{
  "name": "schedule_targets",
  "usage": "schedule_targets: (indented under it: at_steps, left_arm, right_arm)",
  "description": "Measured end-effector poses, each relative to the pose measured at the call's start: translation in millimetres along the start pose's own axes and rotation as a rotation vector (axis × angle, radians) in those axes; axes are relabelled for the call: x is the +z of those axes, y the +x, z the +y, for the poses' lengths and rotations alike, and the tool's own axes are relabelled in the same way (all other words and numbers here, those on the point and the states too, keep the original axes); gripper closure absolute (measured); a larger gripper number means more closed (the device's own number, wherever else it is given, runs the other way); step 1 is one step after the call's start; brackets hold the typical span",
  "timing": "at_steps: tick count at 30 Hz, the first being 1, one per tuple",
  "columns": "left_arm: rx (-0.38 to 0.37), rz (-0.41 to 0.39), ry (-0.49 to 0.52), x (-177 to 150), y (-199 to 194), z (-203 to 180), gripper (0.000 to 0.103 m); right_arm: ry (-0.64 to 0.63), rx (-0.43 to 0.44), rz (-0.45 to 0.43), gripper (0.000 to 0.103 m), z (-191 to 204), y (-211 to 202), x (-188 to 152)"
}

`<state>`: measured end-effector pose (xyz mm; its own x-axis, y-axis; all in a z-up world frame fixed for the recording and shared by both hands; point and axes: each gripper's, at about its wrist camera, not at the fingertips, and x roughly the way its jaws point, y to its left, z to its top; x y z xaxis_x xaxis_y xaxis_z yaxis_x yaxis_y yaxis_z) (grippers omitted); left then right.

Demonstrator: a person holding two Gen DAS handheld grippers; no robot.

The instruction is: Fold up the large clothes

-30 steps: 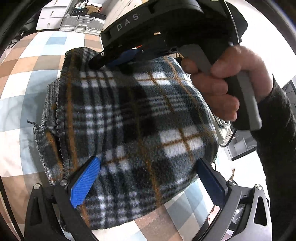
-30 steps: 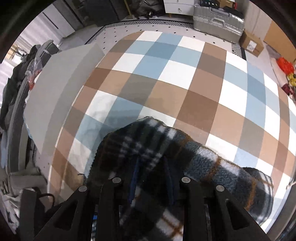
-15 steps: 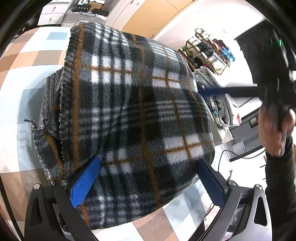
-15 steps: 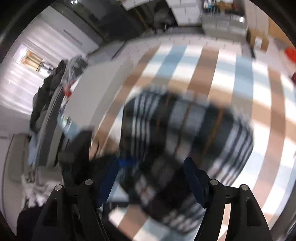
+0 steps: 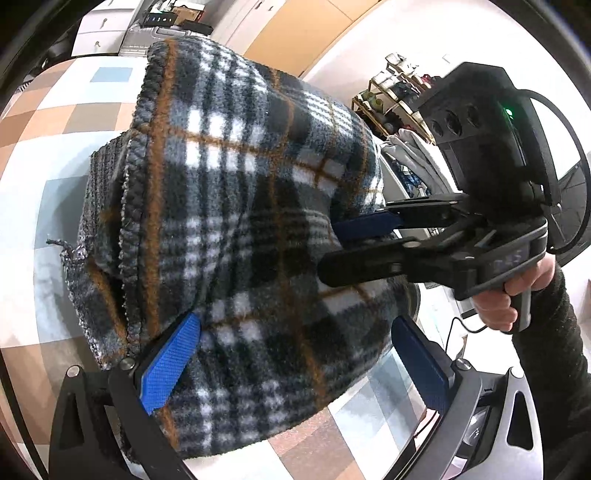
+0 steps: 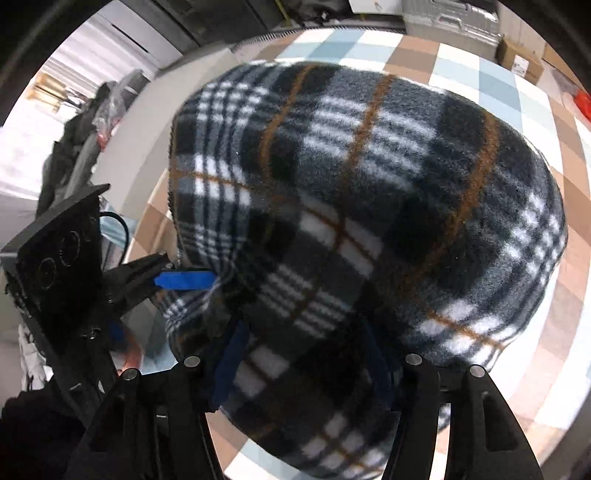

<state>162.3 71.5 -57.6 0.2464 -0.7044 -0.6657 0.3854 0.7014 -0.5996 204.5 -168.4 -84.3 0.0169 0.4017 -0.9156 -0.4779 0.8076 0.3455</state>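
Right gripper (image 6: pixel 299 369) jaws just released and reopened, now straddling the folded plaid fleece (image 5: pixel 240 229) for a regrip, left gripper (image 5: pixel 295 365) spread wide around it.

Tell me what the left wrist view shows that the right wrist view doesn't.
Only the left wrist view shows the person's hand on the right gripper's handle, the ribbed hem of the plaid fleece, and a shelf rack. Only the right wrist view shows the left gripper from outside, one blue pad at the fleece's edge, plus a cardboard box. Both show the folded fleece lying on the checked floor mat and a silver suitcase behind. The right jaws have just been opening and stand apart over the fabric.
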Motion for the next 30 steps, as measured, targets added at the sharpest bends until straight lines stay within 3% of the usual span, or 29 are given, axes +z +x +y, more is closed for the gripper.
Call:
schedule_targets:
  at_steps: [4, 6, 8, 9, 11, 16, 22, 25, 30]
  left_arm:
    - [0.002, 0.001, 0.004, -3, 2, -3, 0.003]
    - [0.002, 0.000, 0.007, -6, 3, -2, 0.003]
    - [0.006, -0.004, 0.006, -7, 3, -4, 0.003]
    - [0.008, -0.007, 0.007, -8, 4, -4, 0.003]
    - [0.014, -0.010, 0.009, -9, 4, -6, 0.003]
    - [0.020, -0.008, 0.016, -12, 4, -9, 0.003]
    - [0.037, -0.010, 0.035, -13, 10, -16, 0.003]
    - [0.034, -0.016, 0.031, -15, 11, -17, 0.003]
    - [0.049, -0.010, 0.015, -15, 12, -22, 0.003]
  right_arm:
    - [-0.034, 0.026, -0.067, 0.034, 7, -20, -8]
    - [-0.025, 0.078, -0.095, 0.034, 9, -44, -7]
    - [-0.009, 0.127, -0.201, 0.033, 6, -77, -2]
    - [-0.009, 0.102, -0.236, 0.028, 5, -86, 1]
    - [0.019, -0.031, -0.271, 0.027, -3, -95, 13]
    - [0.102, -0.147, -0.202, 0.027, -29, -67, 43]
    - [0.001, -0.318, -0.133, 0.026, -17, -30, 53]
    - [-0.016, -0.340, -0.133, 0.024, -21, -19, 36]
    - [-0.006, -0.329, -0.173, 0.019, -25, -11, 36]
